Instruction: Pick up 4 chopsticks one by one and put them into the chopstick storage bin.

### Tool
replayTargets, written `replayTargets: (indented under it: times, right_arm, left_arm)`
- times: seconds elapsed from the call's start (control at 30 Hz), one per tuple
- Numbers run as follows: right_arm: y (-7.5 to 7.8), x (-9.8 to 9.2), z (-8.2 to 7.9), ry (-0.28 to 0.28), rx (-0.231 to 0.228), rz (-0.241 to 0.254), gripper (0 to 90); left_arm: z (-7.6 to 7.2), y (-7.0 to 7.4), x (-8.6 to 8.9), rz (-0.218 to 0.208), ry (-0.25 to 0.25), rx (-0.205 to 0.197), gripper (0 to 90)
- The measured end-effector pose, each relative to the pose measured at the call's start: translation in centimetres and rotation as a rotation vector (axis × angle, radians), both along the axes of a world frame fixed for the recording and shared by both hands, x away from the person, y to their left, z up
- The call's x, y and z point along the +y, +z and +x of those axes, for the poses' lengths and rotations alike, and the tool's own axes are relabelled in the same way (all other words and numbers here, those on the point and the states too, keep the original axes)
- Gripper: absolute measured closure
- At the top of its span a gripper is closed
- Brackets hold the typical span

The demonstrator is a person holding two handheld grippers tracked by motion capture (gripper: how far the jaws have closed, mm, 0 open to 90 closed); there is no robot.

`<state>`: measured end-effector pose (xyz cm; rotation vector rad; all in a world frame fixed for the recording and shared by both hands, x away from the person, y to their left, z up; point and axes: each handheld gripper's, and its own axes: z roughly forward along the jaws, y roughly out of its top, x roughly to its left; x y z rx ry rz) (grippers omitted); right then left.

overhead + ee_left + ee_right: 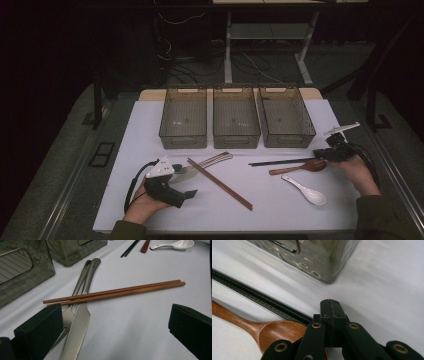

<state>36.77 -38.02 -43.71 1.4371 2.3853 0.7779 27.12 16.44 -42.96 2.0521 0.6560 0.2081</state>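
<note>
The black chopsticks [282, 162] lie flat on the white bench [280, 210], in front of the right bin [286, 117]. Their thick ends sit right by the right tool [330, 305], whose two black jaws are pressed together with nothing between them. I think the sticks are light, stiff and a bit slippery. They lie low on the bench, so a good spot to pinch is near the thick ends, both sticks at once. The wooden spoon [274, 333] lies just beside them, its bowl next to the tool. A white spoon [306, 189] rests nearer the person.

Over on the other side, the left tool [183, 189] has its jaws wide apart and holds nothing. Just in front of it are brown chopsticks [113, 293], lying across a knife [78, 330] and a fork [73, 300].
</note>
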Motion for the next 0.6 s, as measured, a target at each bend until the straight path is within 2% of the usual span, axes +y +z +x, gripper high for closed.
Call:
replayTargets:
  times: [0.03,0.07,0.1,0.13,0.17,0.3,0.33,0.37,0.43,0.5,0.53,0.6]
  right_arm:
    - [0.5,0.0,-0.2,0.013,-0.029,0.021,88.0]
    - [0.8,0.0,-0.3,0.024,-0.040,0.038,86.0]
    - [0.8,0.0,-0.3,0.024,-0.040,0.038,86.0]
    - [1.4,0.4,-0.5,0.062,-0.045,0.059,82.5]
    - [1.4,0.4,-0.5,0.062,-0.045,0.059,82.5]
    - [2.1,1.7,-0.9,0.175,-0.049,0.090,76.2]
    - [2.1,2.6,-1.1,0.251,-0.051,0.101,75.2]
    - [2.1,2.6,-1.1,0.251,-0.051,0.101,75.2]
    - [2.1,3.5,-1.1,0.316,-0.053,0.105,75.6]
    - [2.0,4.3,-1.1,0.356,-0.048,0.102,75.7]
    - [1.8,5.0,-0.9,0.385,-0.047,0.079,75.7]
    - [1.7,5.2,-0.7,0.394,-0.041,0.072,75.6]
  left_arm:
    - [0.0,0.0,0.0,0.000,0.002,0.000,0.0]
    - [0.0,0.0,0.0,0.000,0.002,0.001,0.0]
    - [0.0,0.0,0.0,-0.001,0.001,0.000,0.0]
    - [0.0,0.0,0.0,-0.001,0.001,0.001,0.0]
    - [0.0,0.0,0.0,-0.004,0.004,0.002,0.0]
    - [0.0,0.0,0.0,-0.002,0.002,-0.001,0.0]
    - [0.0,0.0,0.0,-0.002,0.002,-0.001,0.0]
    - [0.0,0.0,0.0,-0.001,0.001,0.000,0.0]
    - [0.0,0.0,-0.1,-0.002,0.002,0.001,0.0]
    - [0.0,0.0,-0.1,-0.002,0.001,0.001,0.0]
    - [0.0,0.0,-0.1,-0.003,0.001,0.001,0.0]
    - [0.0,0.0,-0.1,-0.002,0.001,0.001,0.0]
